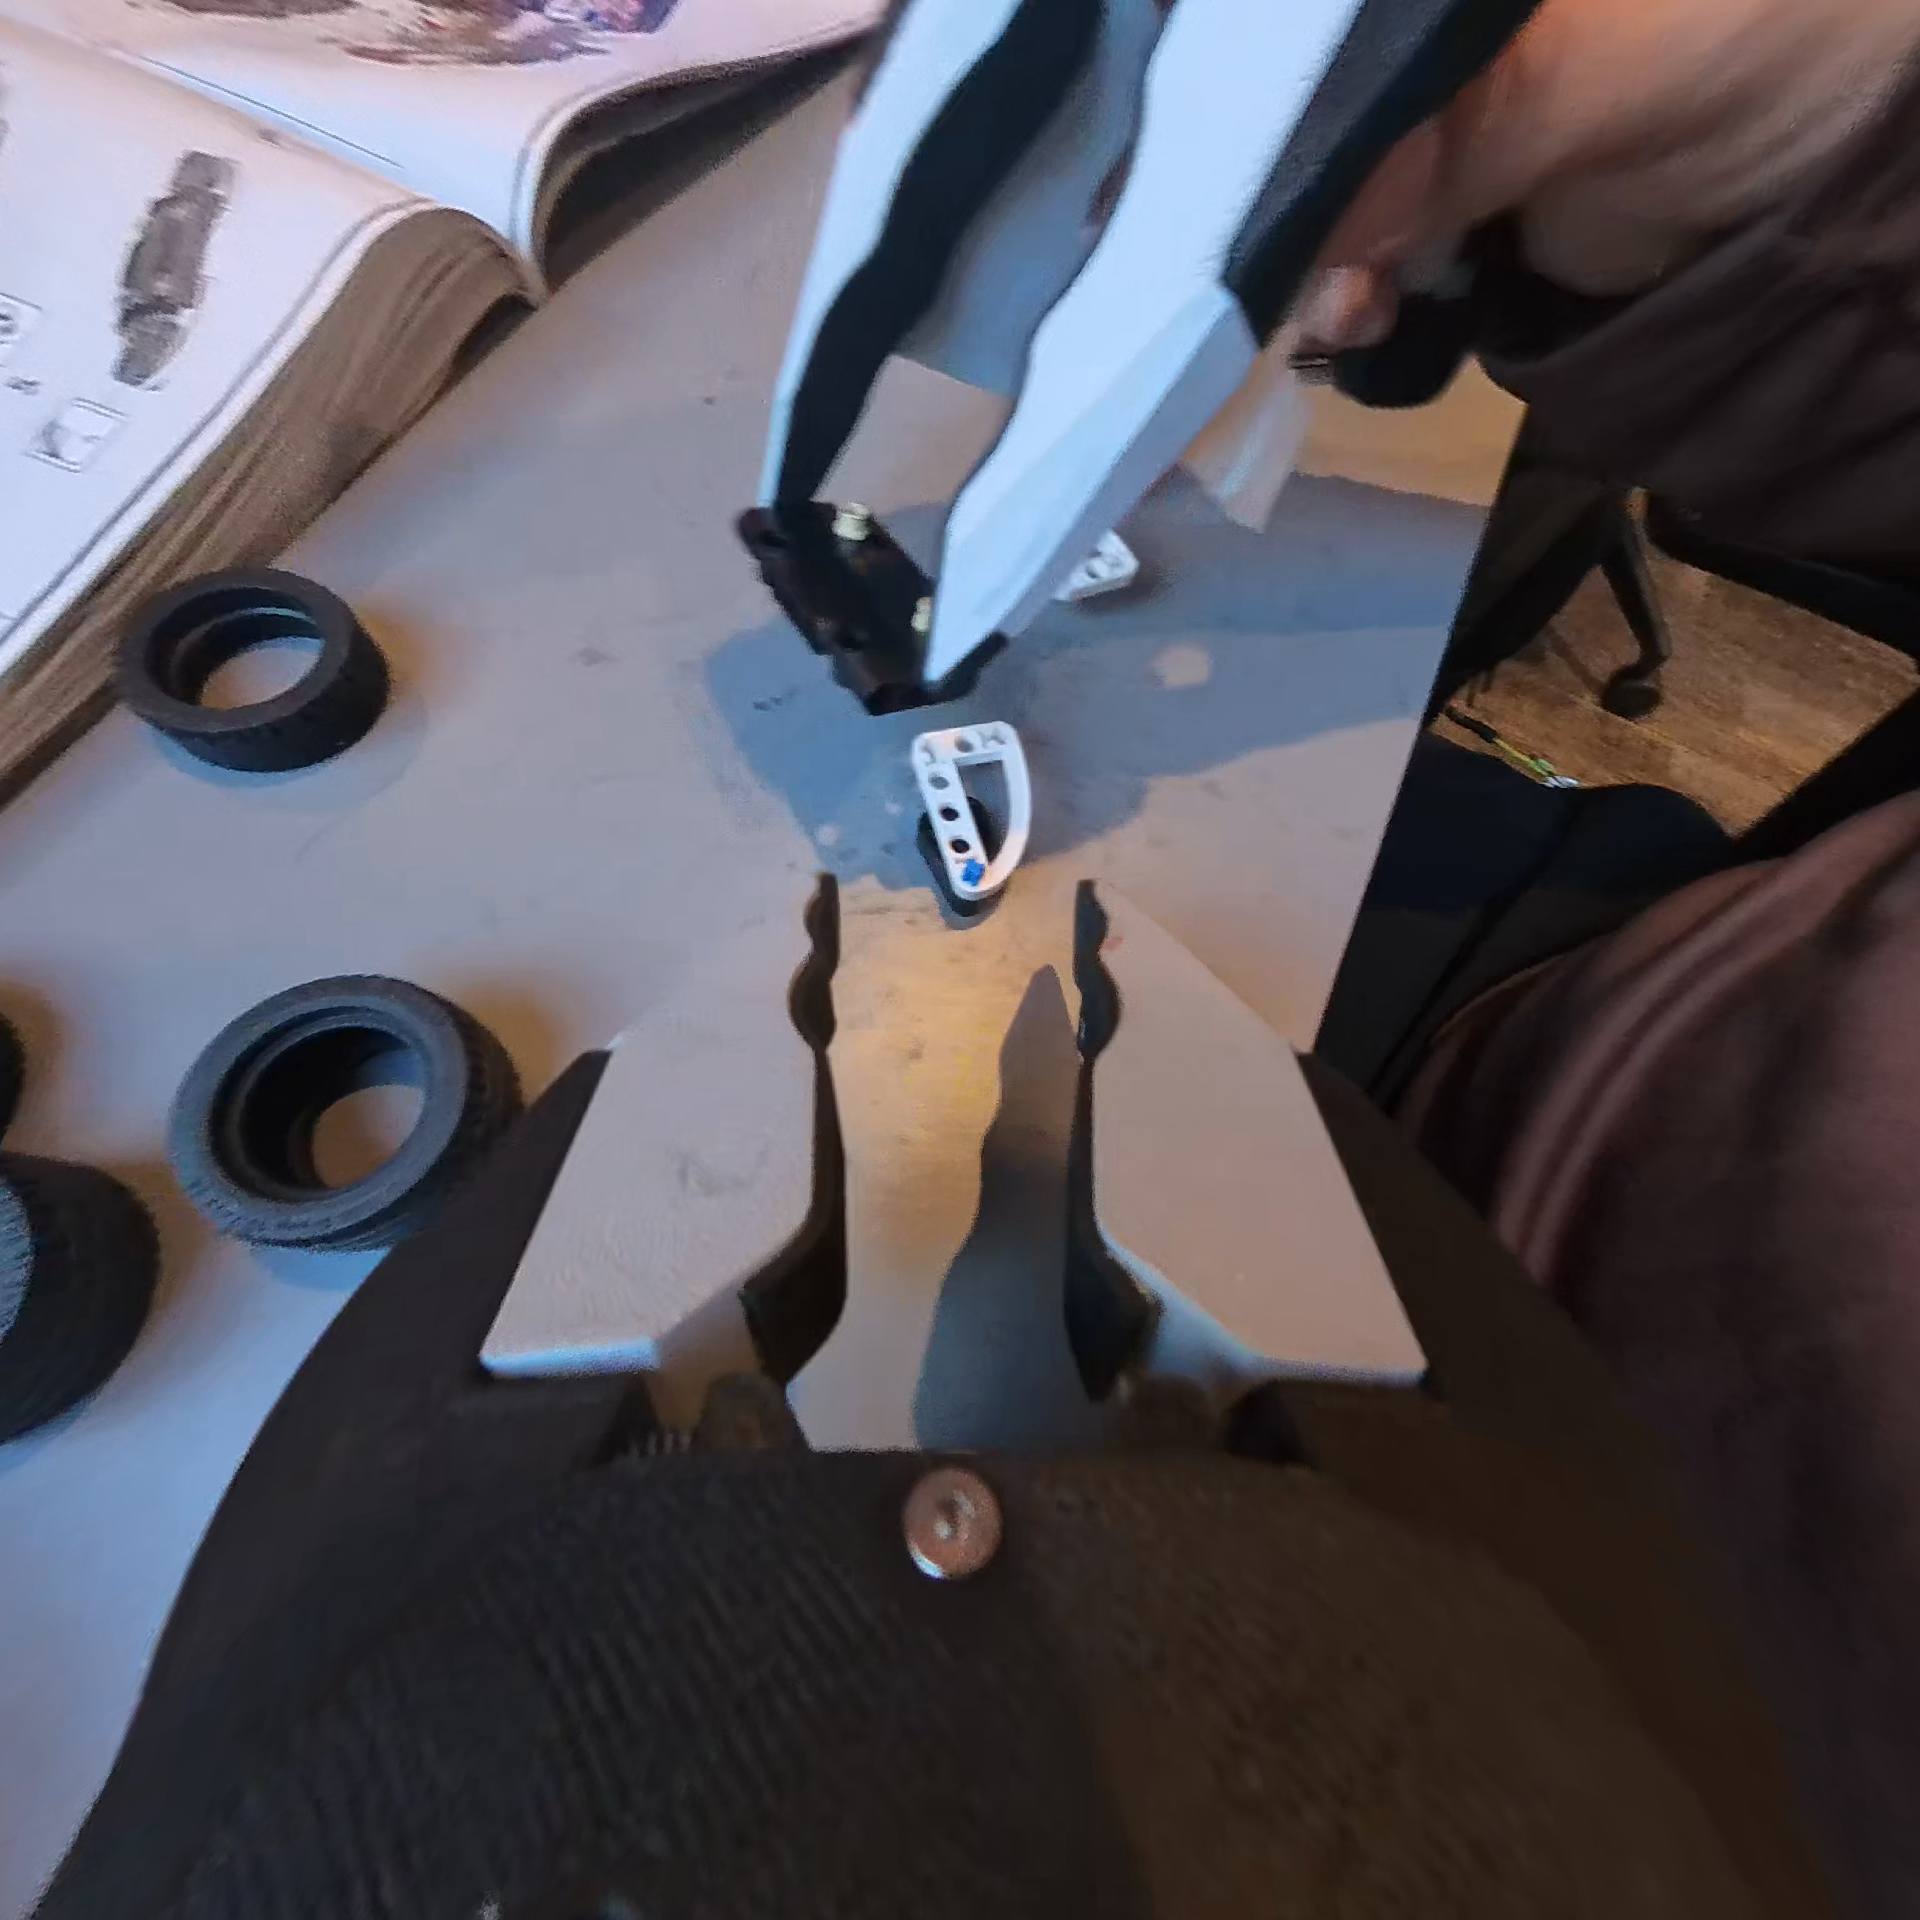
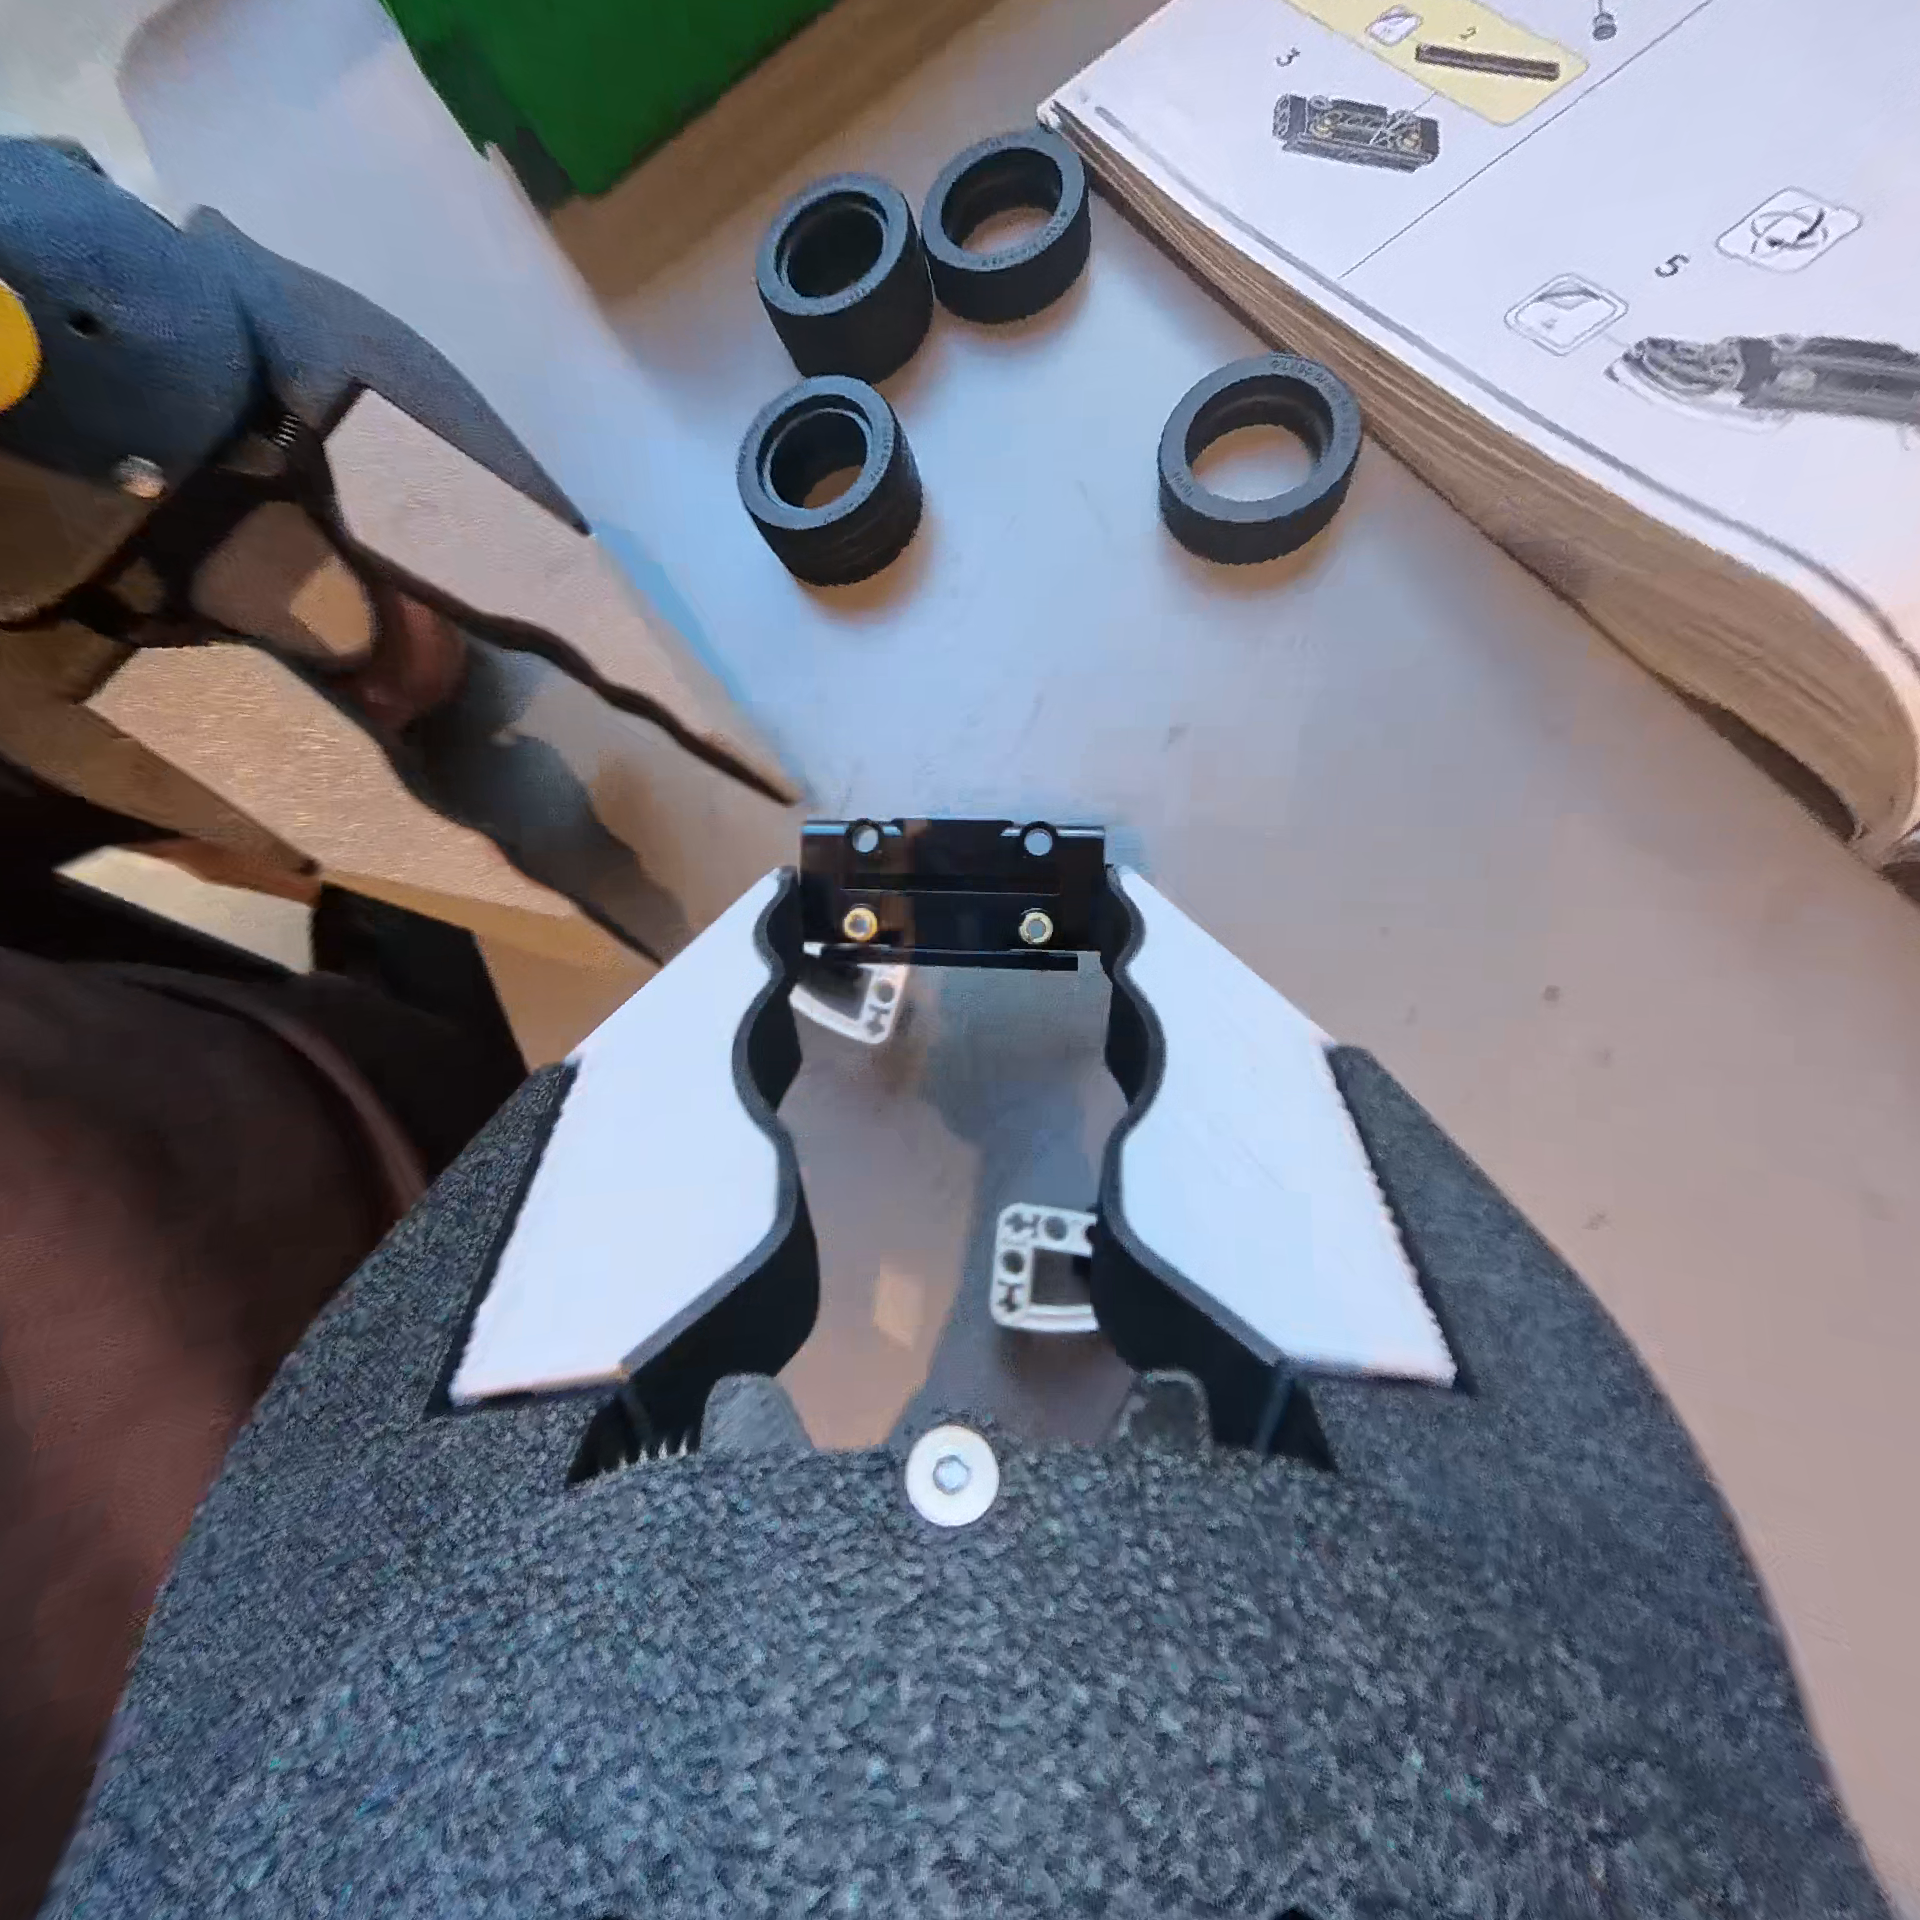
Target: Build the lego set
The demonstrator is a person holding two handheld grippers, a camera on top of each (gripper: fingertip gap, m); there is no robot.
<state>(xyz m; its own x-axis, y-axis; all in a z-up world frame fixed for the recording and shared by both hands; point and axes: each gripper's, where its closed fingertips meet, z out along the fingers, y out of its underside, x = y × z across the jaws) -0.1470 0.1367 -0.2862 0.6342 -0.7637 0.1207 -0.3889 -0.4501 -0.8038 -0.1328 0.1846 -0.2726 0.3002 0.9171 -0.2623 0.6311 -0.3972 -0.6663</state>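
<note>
My right gripper [image 2: 951,914] is shut on a black rectangular Lego frame [image 2: 951,883] with two tan pins and holds it just above the table. It also shows in the left wrist view [image 1: 883,644], coming down from the top with the frame [image 1: 831,582]. My left gripper [image 1: 956,914] is open and empty, low over the table. A white curved Lego beam with a blue pin [image 1: 971,810] lies just beyond its fingertips, on a small black part. A second white piece [image 2: 1044,1283] lies on the table under my right gripper.
Several black tyres [image 2: 831,478] [image 1: 348,1112] lie on the table. An open instruction book [image 2: 1558,312] [image 1: 260,260] lies beside them. A green box [image 2: 582,73] stands at the far edge. The table edge [image 1: 1392,831] runs to the right, with a person's sleeve beyond. The open instruction book [image 1: 260,260] lies around 12 centimetres away from my right fingertips. It is also in sight in the right wrist view [image 2: 1807,469].
</note>
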